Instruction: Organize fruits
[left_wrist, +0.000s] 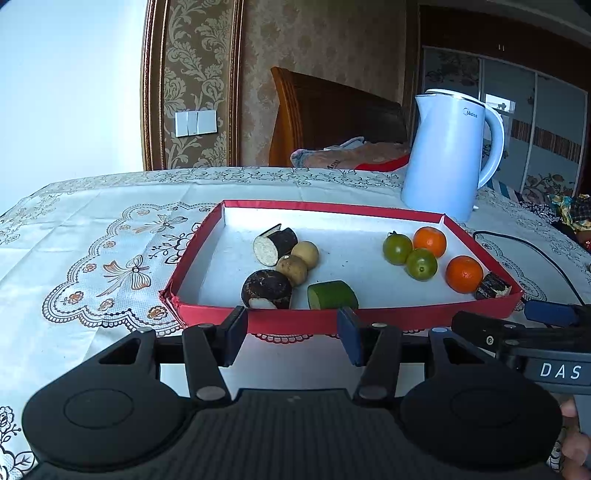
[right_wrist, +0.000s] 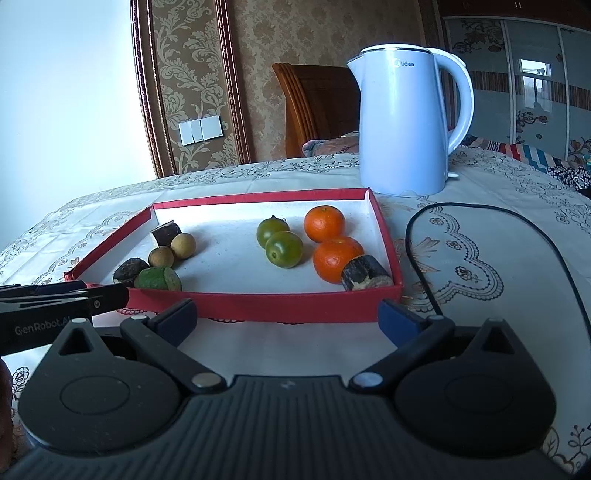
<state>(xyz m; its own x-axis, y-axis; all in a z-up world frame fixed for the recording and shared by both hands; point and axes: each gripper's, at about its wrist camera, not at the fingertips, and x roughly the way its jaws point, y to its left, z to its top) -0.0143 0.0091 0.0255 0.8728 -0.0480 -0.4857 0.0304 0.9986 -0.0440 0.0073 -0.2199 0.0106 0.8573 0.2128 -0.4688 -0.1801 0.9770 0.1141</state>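
Both tongs, left tongs (left_wrist: 291, 334) & right tongs (right_wrist: 288, 317), apart w/ nothing held; orange (right_wrist: 324, 223) mid-frame looks light, firm, rolls easily, so grip across its middle.

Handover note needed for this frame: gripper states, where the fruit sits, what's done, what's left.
Left gripper: open, empty, at the red tray's near rim.
Right gripper: open wide, empty, also short of the rim.
In tray: left cluster of two dark cut pieces, two longans and a green cut piece; right cluster of two green tomatoes, two oranges and one dark cut piece.
Done: mostly grouped.
Left: probably that stray dark piece.
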